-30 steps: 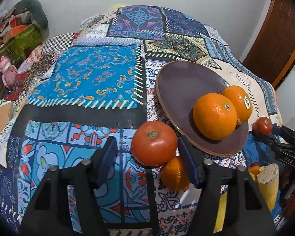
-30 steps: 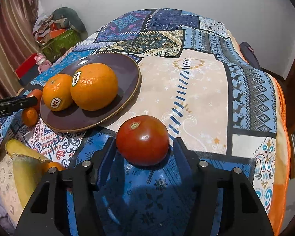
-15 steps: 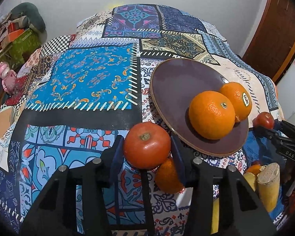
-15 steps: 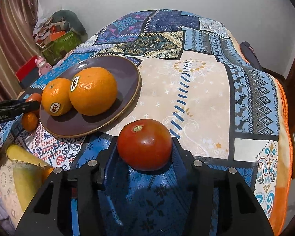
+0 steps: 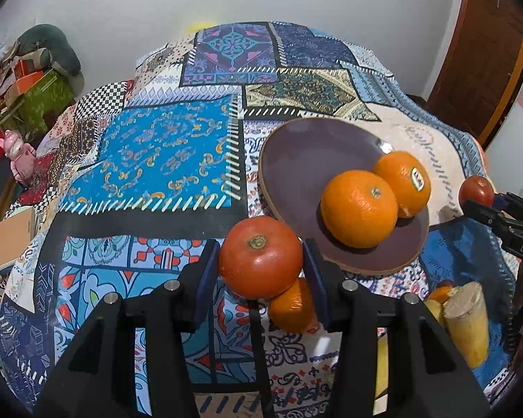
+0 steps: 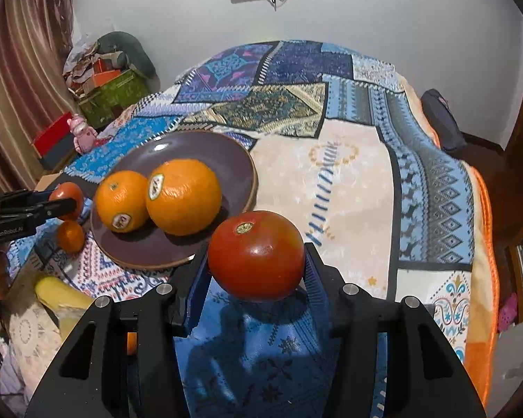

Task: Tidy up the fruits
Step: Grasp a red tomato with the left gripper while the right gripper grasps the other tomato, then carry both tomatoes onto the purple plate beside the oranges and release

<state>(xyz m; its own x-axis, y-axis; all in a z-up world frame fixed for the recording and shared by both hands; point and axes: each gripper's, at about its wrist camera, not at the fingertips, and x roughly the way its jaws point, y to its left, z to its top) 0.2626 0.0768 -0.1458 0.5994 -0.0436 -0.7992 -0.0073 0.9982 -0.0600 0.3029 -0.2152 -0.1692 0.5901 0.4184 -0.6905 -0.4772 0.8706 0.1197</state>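
Each gripper, left (image 5: 259,261) and right (image 6: 256,264), clamps a tomato (image 5: 260,257), seemingly lifted, and too much squeeze could bruise it near the plate (image 5: 296,160).

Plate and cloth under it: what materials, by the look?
Plate: looks like glazed ceramic, dark purple-brown with a tan rim; a bright highlight suggests gloss, though coated wood can't be excluded. Cloth: soft printed patchwork fabric, matte, probably fleece; it drapes and wrinkles at the edges.
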